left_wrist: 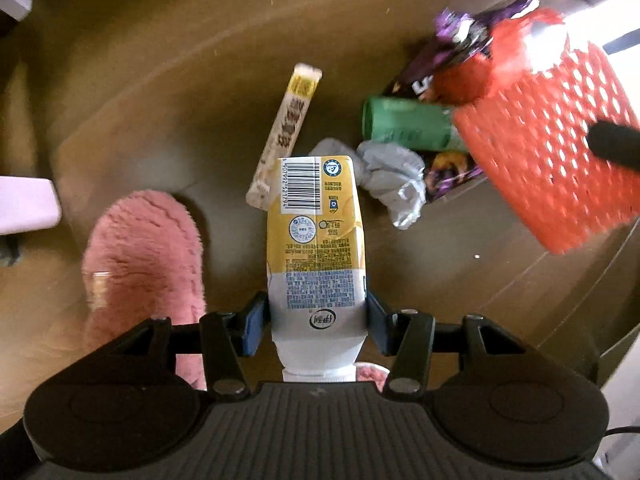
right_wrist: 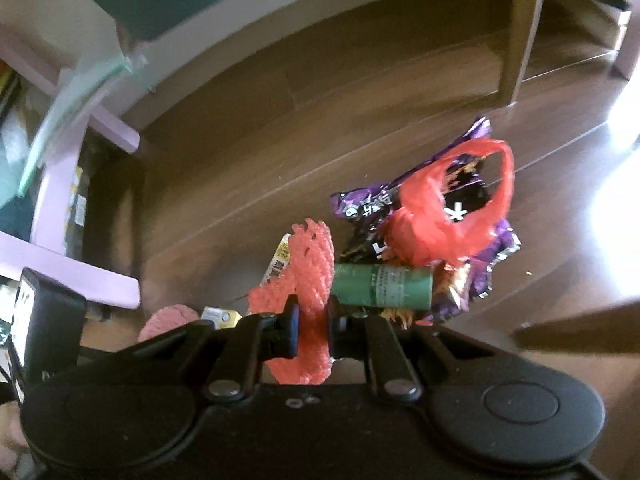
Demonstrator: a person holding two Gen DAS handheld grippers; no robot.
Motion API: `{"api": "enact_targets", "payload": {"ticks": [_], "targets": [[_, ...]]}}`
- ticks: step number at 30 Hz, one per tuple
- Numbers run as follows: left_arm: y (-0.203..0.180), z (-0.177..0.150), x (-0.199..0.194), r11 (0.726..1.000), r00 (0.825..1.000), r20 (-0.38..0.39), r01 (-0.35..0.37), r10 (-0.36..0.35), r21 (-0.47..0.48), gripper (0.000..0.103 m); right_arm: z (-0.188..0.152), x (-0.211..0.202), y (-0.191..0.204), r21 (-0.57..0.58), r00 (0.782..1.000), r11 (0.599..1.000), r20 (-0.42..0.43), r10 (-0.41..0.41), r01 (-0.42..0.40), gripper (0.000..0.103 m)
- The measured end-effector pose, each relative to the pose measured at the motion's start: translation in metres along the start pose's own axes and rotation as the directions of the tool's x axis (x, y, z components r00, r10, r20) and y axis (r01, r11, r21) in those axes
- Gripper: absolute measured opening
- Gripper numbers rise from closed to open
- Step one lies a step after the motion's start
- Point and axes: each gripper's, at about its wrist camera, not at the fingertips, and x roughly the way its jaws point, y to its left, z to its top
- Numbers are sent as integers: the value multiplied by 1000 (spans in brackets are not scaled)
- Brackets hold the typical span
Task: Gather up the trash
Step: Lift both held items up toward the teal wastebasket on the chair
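Clamped in my left tool [left_wrist: 316,324] is the yellow milk carton [left_wrist: 316,240], pinched low near its cap, so it could swing loose. Right tool [right_wrist: 312,330] is shut on the red mesh basket [right_wrist: 308,276] wall; flimsy, might tip. Can [left_wrist: 408,128], tissue [left_wrist: 392,184] and wrappers [left_wrist: 440,64] sit on the floor beyond.

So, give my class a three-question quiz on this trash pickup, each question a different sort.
1. True or false: the left gripper holds the yellow carton.
2. What does the right gripper grip? A) green can B) red basket C) purple wrapper
3. Fill in: a crumpled grey ___ lies beside the green can.

Key: 1 true; 2 B, the pads pinch the red basket wall; 3 tissue, as far as the blur allows.
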Motion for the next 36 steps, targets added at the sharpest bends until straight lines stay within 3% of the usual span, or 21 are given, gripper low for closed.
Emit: {"api": "enact_targets", "payload": {"ticks": [5, 11, 20, 29, 36], "targets": [[-30, -32, -62, 997, 995, 101, -6, -1, 70, 51, -14, -71, 16, -22, 996, 1000, 91, -20, 22, 12], [-54, -58, -154, 986, 970, 242, 0, -40, 164, 51, -31, -162, 29, -10, 977, 999, 210, -45, 48, 12], [-108, -89, -267, 951, 902, 422, -48, -90, 307, 51, -61, -275, 43, -48, 920, 990, 376, -107, 135, 12], [-161, -115, -370, 901, 820, 538, -67, -195, 428, 51, -65, -390, 41, -59, 841, 972, 515, -164, 226, 12], [-220, -112, -438, 865, 752, 588, -49, -297, 500, 51, -51, -475, 29, -16, 712, 936, 653, -256, 351, 12]]}}
